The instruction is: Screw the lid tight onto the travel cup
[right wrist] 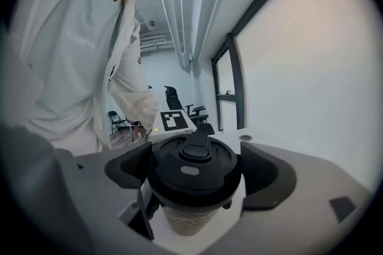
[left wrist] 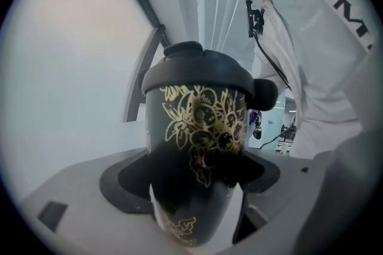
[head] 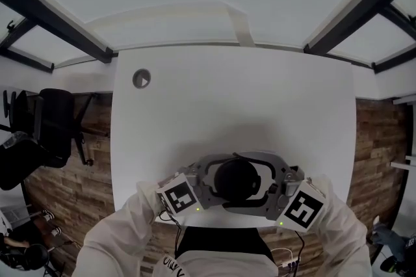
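Note:
The travel cup (left wrist: 197, 122) is black with gold flower print and stands upright between the jaws of my left gripper (left wrist: 192, 185), which is shut on its body. A black lid (left wrist: 197, 68) sits on its top. In the right gripper view the lid (right wrist: 194, 167), with its flip tab up, fills the gap of my right gripper (right wrist: 195, 179), whose dark pads (right wrist: 270, 173) press its rim. From the head view, both grippers, left (head: 207, 183) and right (head: 270, 188), meet around the lid (head: 237, 179) over the table's near edge.
The white table (head: 234, 106) stretches away from me, with a round cable hole (head: 141, 79) at its far left. A black office chair (head: 45, 129) stands left of the table on the wooden floor. My white-sleeved arms and torso are close behind the grippers.

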Motion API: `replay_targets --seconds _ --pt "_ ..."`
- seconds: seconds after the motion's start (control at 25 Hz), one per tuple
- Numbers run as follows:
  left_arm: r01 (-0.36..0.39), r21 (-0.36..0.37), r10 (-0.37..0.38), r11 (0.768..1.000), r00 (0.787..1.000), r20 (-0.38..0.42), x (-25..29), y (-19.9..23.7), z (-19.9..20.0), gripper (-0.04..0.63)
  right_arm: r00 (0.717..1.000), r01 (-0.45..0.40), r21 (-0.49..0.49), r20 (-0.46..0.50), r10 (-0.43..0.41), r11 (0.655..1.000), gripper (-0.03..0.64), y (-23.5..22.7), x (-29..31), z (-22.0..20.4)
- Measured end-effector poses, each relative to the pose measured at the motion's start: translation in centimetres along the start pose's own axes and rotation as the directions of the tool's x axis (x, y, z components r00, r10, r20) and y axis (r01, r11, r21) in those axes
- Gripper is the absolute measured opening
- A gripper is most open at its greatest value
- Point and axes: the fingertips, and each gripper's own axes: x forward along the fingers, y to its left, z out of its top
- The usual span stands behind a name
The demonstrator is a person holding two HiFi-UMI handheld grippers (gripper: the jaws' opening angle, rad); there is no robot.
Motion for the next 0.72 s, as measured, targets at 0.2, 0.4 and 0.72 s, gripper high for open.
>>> replay_targets --seconds 0.2,0.4,0.72 --pt "-0.004 0.035 0.005 0.999 0.999 -0.039 -0.6 -0.2 -0.1 0.406 0.996 0.051 0.037 0.066 -0.053 0.998 0.433 0.3 0.4 0.1" --pt "-0.065 0.057 0.065 0.996 0.998 0.001 -0.5 -0.6 -0.2 0.405 0.981 0.163 0.016 0.101 -0.164 0.986 0.433 0.9 0.5 0.3" --pt "-0.222 0.066 0.221 0.973 0.975 0.024 -0.1 -0.5 0.0 0.405 0.936 0.316 0.071 0.140 -0.323 0.946 0.433 0.9 0.0 0.2"
